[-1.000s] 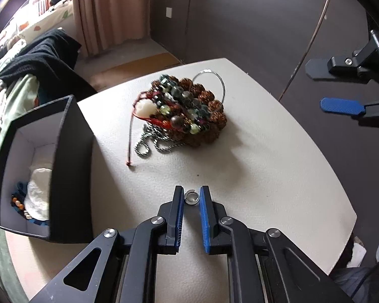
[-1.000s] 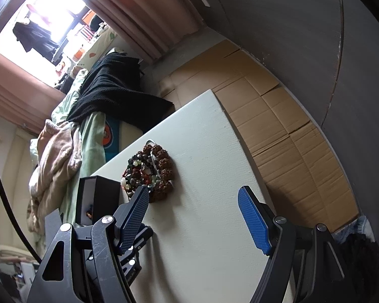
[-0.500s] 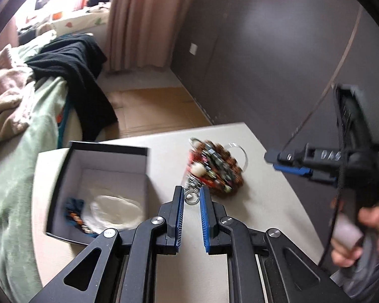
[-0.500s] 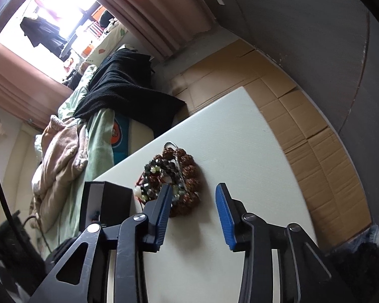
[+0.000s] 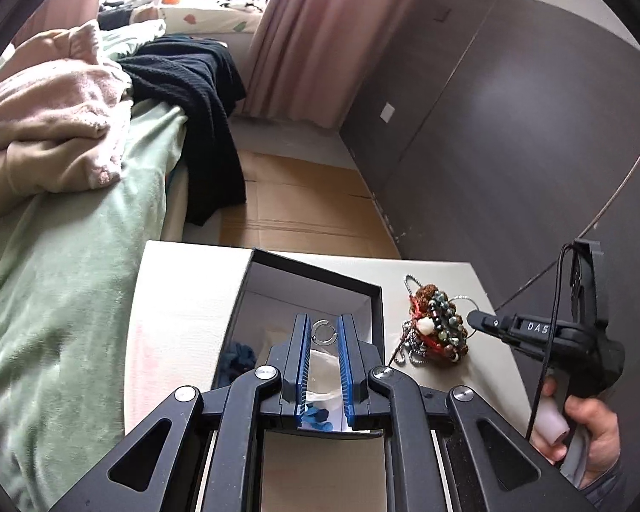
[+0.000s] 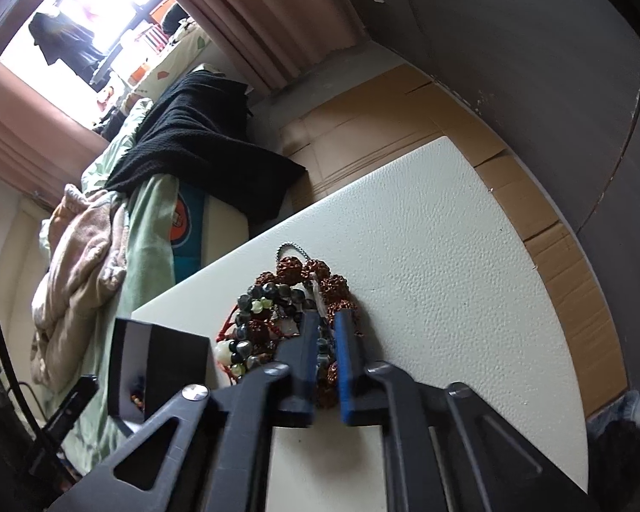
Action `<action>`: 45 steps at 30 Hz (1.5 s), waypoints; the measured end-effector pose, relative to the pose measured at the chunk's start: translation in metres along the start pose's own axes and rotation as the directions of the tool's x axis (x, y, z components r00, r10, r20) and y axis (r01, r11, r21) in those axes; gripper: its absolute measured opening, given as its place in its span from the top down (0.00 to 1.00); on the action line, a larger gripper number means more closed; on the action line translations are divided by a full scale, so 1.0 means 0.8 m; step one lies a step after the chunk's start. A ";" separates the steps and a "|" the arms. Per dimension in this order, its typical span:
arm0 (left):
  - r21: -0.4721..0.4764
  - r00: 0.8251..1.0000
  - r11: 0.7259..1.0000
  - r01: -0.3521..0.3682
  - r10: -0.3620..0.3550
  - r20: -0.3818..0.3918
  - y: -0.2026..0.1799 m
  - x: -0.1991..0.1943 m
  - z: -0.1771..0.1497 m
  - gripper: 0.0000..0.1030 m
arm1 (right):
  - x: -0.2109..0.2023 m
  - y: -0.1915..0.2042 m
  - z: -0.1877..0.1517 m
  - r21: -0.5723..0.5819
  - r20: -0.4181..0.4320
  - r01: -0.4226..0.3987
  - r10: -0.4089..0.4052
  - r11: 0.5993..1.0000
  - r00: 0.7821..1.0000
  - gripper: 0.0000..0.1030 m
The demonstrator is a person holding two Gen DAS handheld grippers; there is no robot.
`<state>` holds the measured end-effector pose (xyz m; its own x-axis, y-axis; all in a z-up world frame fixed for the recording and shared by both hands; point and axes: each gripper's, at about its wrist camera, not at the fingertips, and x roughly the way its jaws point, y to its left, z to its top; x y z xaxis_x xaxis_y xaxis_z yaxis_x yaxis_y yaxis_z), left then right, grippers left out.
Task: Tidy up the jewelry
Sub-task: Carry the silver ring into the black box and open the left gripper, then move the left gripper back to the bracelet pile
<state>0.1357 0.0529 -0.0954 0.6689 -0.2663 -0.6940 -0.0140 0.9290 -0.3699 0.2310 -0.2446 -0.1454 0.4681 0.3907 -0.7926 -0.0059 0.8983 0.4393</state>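
Note:
My left gripper [image 5: 324, 327] is shut on a small silver ring [image 5: 323, 333] and holds it above the open black box [image 5: 315, 273], which has a white lining and some blue beads and white padding inside. A pile of beaded bracelets and chains [image 5: 435, 333] lies on the white table to the right of the box. My right gripper [image 6: 325, 320] is closed down on this pile [image 6: 290, 298], its jaws nearly together around beads of a bracelet. It also shows in the left wrist view [image 5: 482, 322].
The white table [image 6: 448, 256] stands beside a bed with a green blanket [image 5: 64, 256], pink and black clothes. Cardboard covers the floor [image 5: 303, 205] behind the table. A dark wall [image 5: 512, 128] is to the right. The box also shows in the right wrist view [image 6: 158, 358].
My left gripper has carried the ring from the table's front to above the box. My right gripper has gone from wide open to closed on the bead pile.

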 end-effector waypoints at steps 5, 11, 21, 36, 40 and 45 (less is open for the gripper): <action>-0.064 0.996 0.995 0.083 -0.084 -0.026 0.009 0.003 0.007 0.75 | -0.026 0.012 0.001 0.004 0.070 -0.038 0.038 0.999 0.997 0.96; -0.103 0.997 0.992 0.079 -0.076 0.024 0.019 -0.011 0.009 0.33 | -0.067 0.041 -0.002 -0.047 0.166 -0.112 0.119 0.993 0.979 0.96; -0.123 0.998 0.992 0.023 -0.017 0.054 0.030 -0.020 0.012 0.33 | -0.071 0.099 -0.019 -0.126 0.131 -0.301 0.317 0.945 0.939 0.96; -0.187 0.996 0.982 0.016 0.000 0.084 0.062 -0.036 0.014 0.33 | 0.025 0.167 -0.054 -0.096 -0.154 -0.335 0.319 0.937 0.935 0.53; -0.176 0.997 0.984 0.022 -0.008 0.081 0.057 -0.035 0.013 0.33 | 0.000 0.151 -0.045 -0.094 -0.090 -0.329 0.321 0.940 0.943 0.44; -0.142 0.997 0.990 0.023 -0.013 0.075 0.046 -0.031 0.013 0.33 | -0.031 0.114 -0.032 -0.048 0.008 -0.288 0.289 0.956 0.957 0.37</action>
<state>0.1260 0.0960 -0.0853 0.7232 -0.2580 -0.6407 -0.1038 0.8765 -0.4701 0.1964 -0.1669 -0.0965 0.4538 0.6317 -0.6285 -0.1826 0.7563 0.6283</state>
